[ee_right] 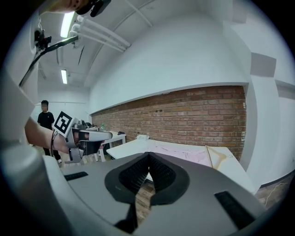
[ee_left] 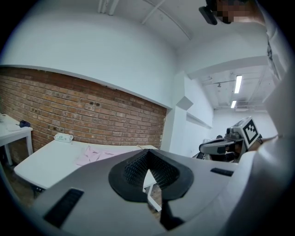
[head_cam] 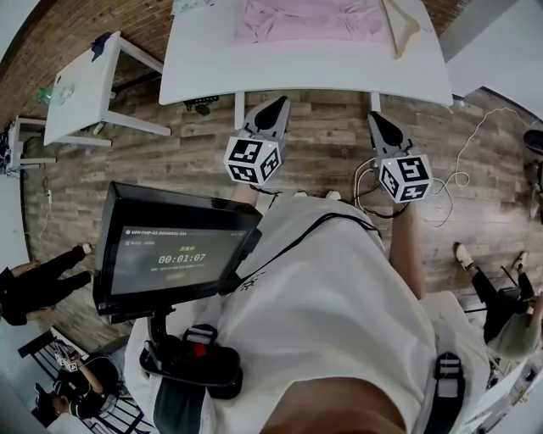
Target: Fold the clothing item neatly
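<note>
Pink garment (head_cam: 310, 21) spread flat on white tabletop (head_cam: 297, 75), wooden hanger (head_cam: 400, 30) at its right; left gripper (head_cam: 278, 105) and right gripper (head_cam: 375, 120) both clenched, empty, short of the near edge

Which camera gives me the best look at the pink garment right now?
The head view: the garment lies spread flat on the white table, seen from above, though the picture's top edge crops it. Both gripper views show it only as a thin, distant pink strip at a low angle.
</note>
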A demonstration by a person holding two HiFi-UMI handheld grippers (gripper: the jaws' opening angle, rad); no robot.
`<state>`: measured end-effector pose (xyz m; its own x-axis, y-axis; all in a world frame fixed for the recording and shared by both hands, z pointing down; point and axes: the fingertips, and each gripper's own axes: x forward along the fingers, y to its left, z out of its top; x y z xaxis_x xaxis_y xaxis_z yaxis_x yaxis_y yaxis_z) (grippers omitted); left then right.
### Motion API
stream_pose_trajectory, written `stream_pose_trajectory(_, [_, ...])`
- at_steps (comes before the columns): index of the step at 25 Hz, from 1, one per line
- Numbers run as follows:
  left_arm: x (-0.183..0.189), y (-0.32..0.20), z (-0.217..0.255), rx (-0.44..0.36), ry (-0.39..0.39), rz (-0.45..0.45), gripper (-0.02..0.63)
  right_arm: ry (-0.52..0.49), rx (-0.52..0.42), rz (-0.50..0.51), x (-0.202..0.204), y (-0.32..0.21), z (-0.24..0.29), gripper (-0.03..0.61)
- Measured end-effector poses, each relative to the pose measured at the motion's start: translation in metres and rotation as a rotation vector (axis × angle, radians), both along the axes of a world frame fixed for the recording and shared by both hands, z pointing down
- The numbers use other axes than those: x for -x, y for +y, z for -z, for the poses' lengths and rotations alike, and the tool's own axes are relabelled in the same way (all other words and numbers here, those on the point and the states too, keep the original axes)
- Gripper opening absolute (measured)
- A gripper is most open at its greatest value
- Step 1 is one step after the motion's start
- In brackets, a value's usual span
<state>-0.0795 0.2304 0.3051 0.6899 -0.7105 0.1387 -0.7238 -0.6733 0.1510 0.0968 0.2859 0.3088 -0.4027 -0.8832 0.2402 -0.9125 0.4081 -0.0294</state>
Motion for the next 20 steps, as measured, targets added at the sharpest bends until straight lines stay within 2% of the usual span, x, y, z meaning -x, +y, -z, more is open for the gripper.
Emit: stream_pose_trajectory(20, [0.008,-0.001,0.003,0.003,-0.008,0.049,0.003,-0.005,-0.004,0.053,0.015,-0.010,0.005,0.005])
